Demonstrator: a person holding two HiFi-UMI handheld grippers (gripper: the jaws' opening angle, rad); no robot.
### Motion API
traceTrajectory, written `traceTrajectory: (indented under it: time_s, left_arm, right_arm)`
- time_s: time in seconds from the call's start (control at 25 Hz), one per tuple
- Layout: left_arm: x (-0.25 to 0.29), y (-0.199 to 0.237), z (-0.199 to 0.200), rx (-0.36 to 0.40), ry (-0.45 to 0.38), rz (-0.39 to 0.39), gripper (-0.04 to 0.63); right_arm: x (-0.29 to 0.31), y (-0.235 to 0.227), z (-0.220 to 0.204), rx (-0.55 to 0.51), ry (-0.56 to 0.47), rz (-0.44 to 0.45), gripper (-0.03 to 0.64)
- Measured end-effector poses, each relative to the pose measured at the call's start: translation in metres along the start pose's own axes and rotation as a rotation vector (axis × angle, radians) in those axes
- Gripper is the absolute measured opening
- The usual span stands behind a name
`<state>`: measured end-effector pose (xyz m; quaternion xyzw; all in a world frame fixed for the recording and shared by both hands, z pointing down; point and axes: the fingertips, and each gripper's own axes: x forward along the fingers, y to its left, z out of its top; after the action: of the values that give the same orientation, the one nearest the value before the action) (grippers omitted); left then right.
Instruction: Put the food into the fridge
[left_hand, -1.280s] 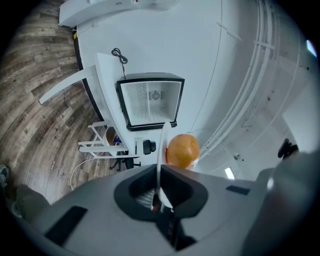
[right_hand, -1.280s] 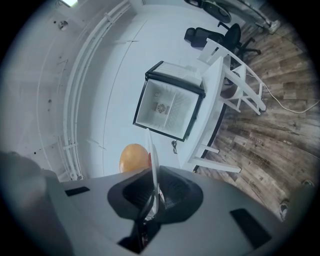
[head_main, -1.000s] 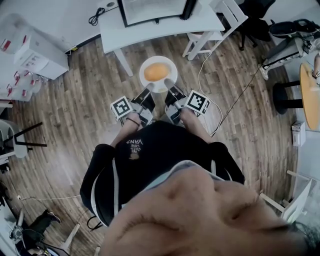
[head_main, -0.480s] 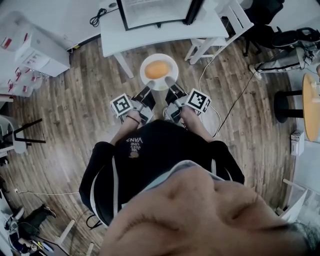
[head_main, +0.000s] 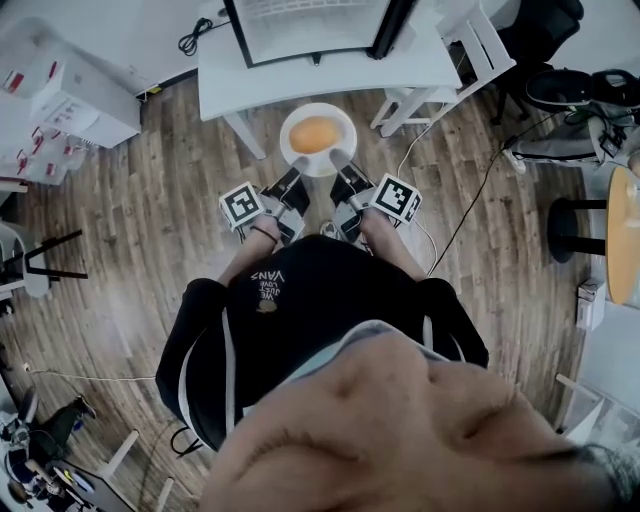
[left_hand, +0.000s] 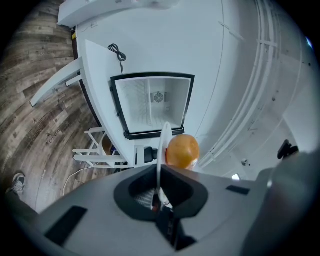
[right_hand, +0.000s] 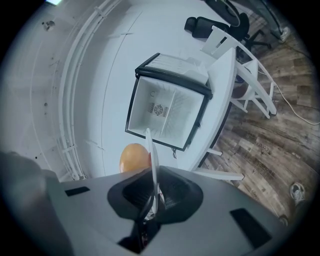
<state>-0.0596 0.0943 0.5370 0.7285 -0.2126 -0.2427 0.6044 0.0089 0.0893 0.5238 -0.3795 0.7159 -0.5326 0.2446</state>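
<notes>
**Item:** white plate (head_main: 343, 152), carried level between two grippers. The left gripper (head_main: 297, 165) was clamped on the near-left rim and the right gripper (head_main: 338, 158) on the near-right rim. In each gripper view the rim ran edge-on into closed jaws.

**Contents:** one round orange food (head_main: 313, 134), loose near the plate's centre. It was possibly a fruit or a bun; the views were too soft to decide.

**Position:** the plate was held above the wooden floor (head_main: 150, 220), just before the white table (head_main: 300, 75). It was short of the fridge (left_hand: 152, 105), which stood on that table with its white compartment open toward the carrier.

**Handling note (step in hand judged to be the carry to the fridge):**
- Both grips are best kept at matched height so the plate lies flat; the food was round and unrestrained and could roll off the far rim.
- The approach should be square to the opening.
- The plate should clear the table edge and the fridge's lower frame, then be set down inside before either grip lets go.

**Not recorded:**
- The fridge door appeared in no view.
- The head view cut the fridge off at its top edge.
- Shelf levels inside were hard to make out; only a small fan-like fitting showed on the back wall.
- The person's body and a blurred patch filled the lower head view.
</notes>
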Motion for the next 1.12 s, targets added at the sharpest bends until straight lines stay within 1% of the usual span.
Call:
traceTrajectory:
  time_s: [0.44,0.6,0.76,0.96,1.12]
  left_arm:
    - [0.047,0.009,0.006,0.008,-0.051,0.017,0.031]
    - [0.061,0.015,0.006,0.001,-0.077,0.023,0.031]
    - [0.07,0.016,0.009,-0.003,-0.102,0.027,0.031]
    - [0.079,0.016,0.012,-0.002,-0.119,0.023,0.031]
    - [0.084,0.018,0.015,0.004,-0.126,0.028,0.031]
  right_arm:
    - [0.012,-0.018,0.046,0.001,0.043,0.021,0.026]
    - [0.012,-0.031,0.061,-0.009,0.068,-0.001,0.026]
    - [0.019,-0.029,0.069,-0.003,0.09,0.033,0.026]
    - [0.023,-0.032,0.078,-0.005,0.104,0.041,0.026]
    - [0.024,-0.038,0.083,-0.022,0.118,0.023,0.026]
